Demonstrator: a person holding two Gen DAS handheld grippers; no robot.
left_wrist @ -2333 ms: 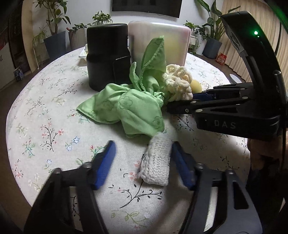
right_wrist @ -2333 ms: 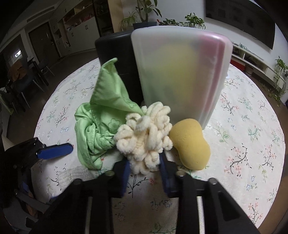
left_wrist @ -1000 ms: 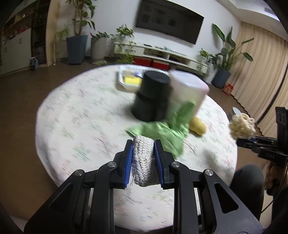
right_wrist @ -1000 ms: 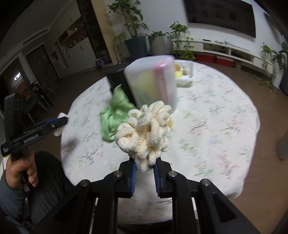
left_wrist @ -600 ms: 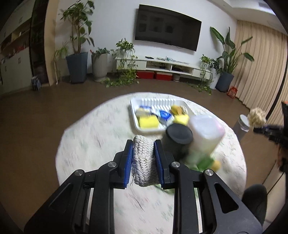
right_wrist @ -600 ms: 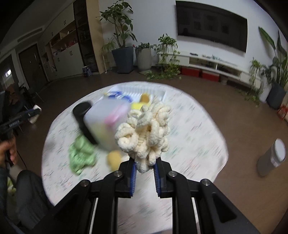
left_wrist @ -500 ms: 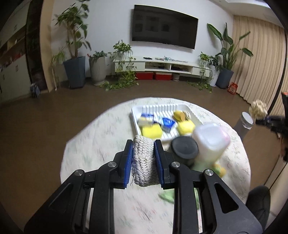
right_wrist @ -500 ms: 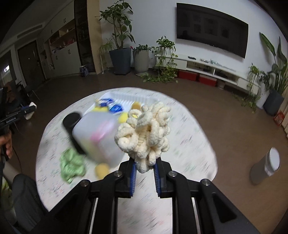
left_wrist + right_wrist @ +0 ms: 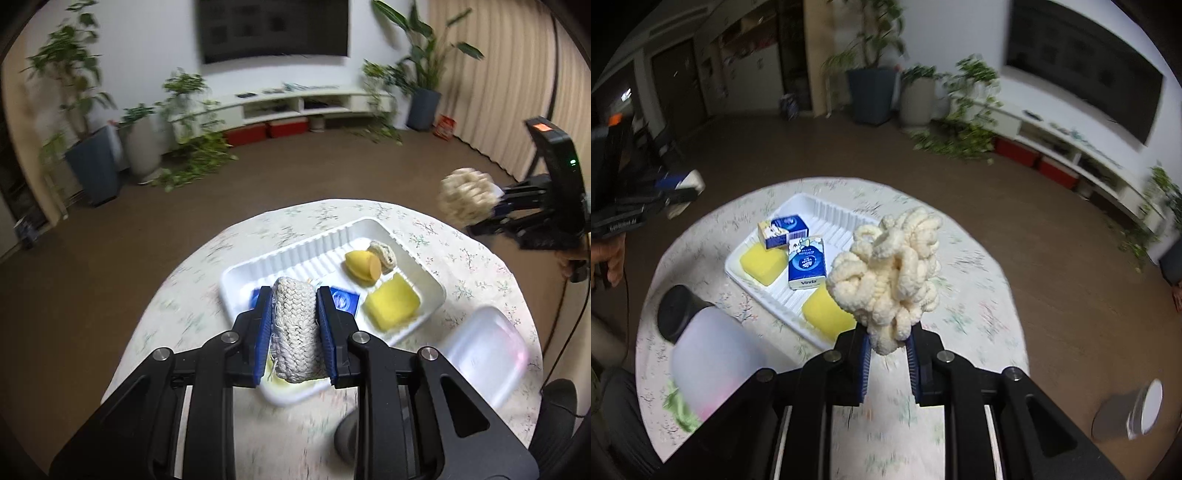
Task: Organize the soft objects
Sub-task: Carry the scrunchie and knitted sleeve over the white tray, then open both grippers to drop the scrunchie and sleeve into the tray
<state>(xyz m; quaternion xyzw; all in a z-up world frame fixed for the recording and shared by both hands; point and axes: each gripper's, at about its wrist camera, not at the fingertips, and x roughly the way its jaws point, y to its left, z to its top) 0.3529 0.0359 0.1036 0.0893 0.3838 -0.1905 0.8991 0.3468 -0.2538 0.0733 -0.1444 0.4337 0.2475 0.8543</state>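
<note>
- The round desk (image 9: 979, 266), covered in a flowered cloth, fills the middle of both wrist views, with brown floor all around it.
- A white ribbed tray (image 9: 306, 247) lies on the desk; in it are two yellow sponges (image 9: 762, 264), two blue tissue packs (image 9: 807, 262), a yellow-orange rounded piece (image 9: 362, 264) and a small pale roll (image 9: 384, 253) just beside that piece.
- A frosted translucent container (image 9: 716, 365) stands on the desk near the tray's corner, with a black cylinder (image 9: 677, 314) touching it from behind.
- A crumpled green cloth (image 9: 681, 411) shows at the desk edge under the container, mostly hidden.
- The right gripper (image 9: 886, 354) is clamped on the base of a cream loopy yarn ball (image 9: 890, 273), held up in the air above the tray's near side.
- The left gripper (image 9: 294, 336) is closed tight on a grey-white knitted pad (image 9: 295, 328), its blue pads (image 9: 264, 325) pressing both sides; the pad is carried above the tray's near corner.
- A hand (image 9: 611, 258) grips the left tool's handle at the picture's edge.
</note>
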